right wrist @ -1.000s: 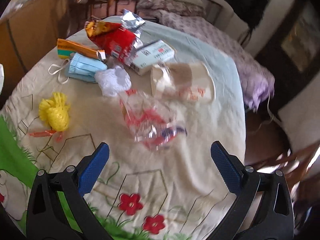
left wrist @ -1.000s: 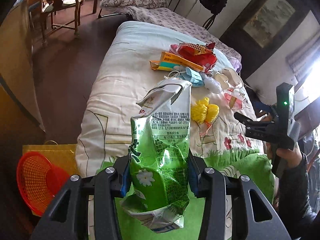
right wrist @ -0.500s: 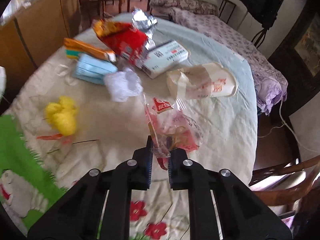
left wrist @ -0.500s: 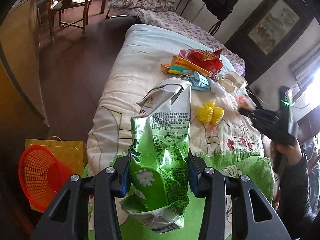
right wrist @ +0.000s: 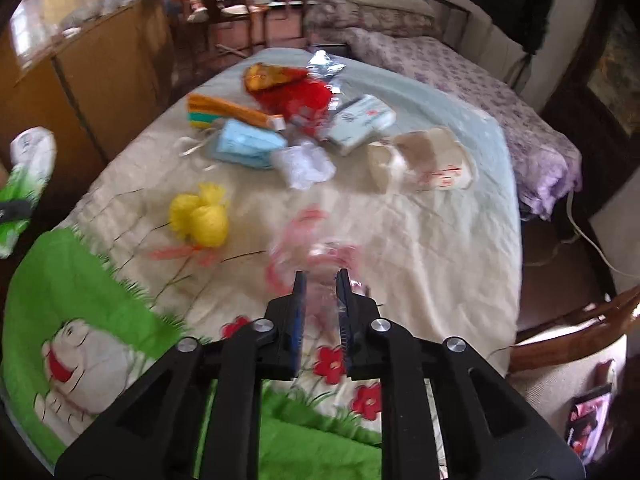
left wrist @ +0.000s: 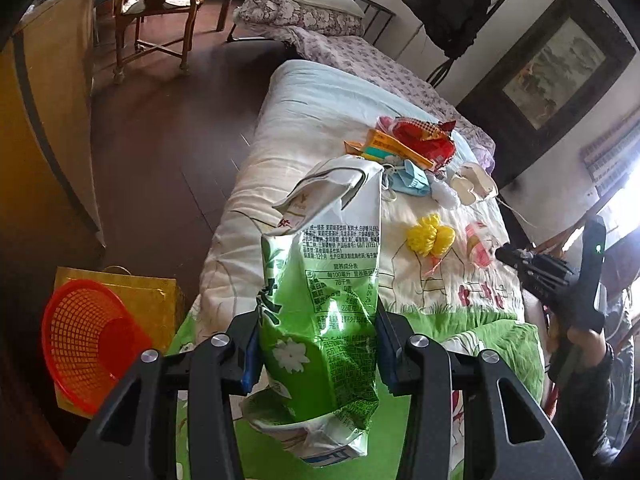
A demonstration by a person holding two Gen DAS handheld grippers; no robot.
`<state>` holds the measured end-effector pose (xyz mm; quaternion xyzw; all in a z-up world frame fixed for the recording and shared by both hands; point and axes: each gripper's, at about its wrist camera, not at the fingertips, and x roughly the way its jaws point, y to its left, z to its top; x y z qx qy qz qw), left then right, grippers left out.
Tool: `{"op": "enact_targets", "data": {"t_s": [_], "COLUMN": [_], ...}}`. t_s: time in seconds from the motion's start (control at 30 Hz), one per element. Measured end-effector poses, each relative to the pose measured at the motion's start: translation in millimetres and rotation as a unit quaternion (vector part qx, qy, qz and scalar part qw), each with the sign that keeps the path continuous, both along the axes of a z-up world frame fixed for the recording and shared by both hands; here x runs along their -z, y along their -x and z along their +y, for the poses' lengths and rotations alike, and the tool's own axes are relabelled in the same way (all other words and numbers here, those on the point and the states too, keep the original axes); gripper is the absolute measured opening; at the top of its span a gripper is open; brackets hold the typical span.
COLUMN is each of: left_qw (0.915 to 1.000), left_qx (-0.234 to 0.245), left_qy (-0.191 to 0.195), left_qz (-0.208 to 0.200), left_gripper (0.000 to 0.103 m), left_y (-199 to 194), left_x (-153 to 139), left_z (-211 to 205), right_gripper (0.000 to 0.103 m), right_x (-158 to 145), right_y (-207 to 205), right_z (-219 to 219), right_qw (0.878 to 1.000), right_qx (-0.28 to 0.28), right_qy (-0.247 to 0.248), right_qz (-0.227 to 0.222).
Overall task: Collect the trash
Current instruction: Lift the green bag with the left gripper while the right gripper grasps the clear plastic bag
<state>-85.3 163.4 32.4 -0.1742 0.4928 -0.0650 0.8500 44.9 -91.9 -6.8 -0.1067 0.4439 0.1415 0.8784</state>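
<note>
My left gripper (left wrist: 316, 344) is shut on a tall green and white snack bag (left wrist: 324, 280), held upright above the foot of the bed. My right gripper (right wrist: 320, 288) is shut on a clear plastic wrapper with red print (right wrist: 316, 248), lifted just off the quilt; the wrapper is blurred. The right gripper also shows in the left wrist view (left wrist: 504, 256) with the wrapper (left wrist: 478, 244). More trash lies on the quilt: a yellow bag (right wrist: 200, 216), a blue face mask (right wrist: 248, 144), a crumpled white plastic (right wrist: 304, 164), a red snack bag (right wrist: 292, 88), an orange box (right wrist: 224, 112), a paper cup (right wrist: 420, 160).
A red mesh basket (left wrist: 84, 340) stands on the floor beside a yellow paper bag (left wrist: 140, 300), left of the bed. A wooden cabinet (left wrist: 44, 120) lines the left side. A wooden chair (right wrist: 576, 320) stands right of the bed. A second bed (right wrist: 460, 68) lies behind.
My right gripper closed on the clear wrapper and has drawn it back toward the foot of the bed. My left gripper holds the green bag as before, shifted slightly left.
</note>
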Motion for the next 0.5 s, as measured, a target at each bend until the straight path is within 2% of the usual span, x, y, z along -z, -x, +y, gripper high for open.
{"op": "enact_targets", "data": {"t_s": [0.07,0.13,0.4,0.5], "left_qw": [1.0,1.0,0.9999,0.9998], "left_qx": [-0.002,-0.003,-0.005,-0.003], "left_qy": [-0.001,0.0,0.003,0.0], "left_qz": [-0.003,-0.001,0.011,0.017], "left_gripper": [0.045,0.045,0.045,0.045], "left_y": [3,5,-1,-5], "left_x": [-1,0,11,15], "left_z": [3,6,8,8], "right_gripper": [0.098,0.096,0.096,0.088], "right_x": [-8,-12,21,35], "right_y": [5,7,-27,-38], "right_z": [-2,-1,26,36], "right_qw": [1.0,0.999,0.994,0.99], "right_qx": [-0.007,-0.03,-0.083,-0.099], "right_qy": [-0.009,-0.01,0.076,0.102], "right_qz": [-0.027,-0.042,0.008,0.025]}}
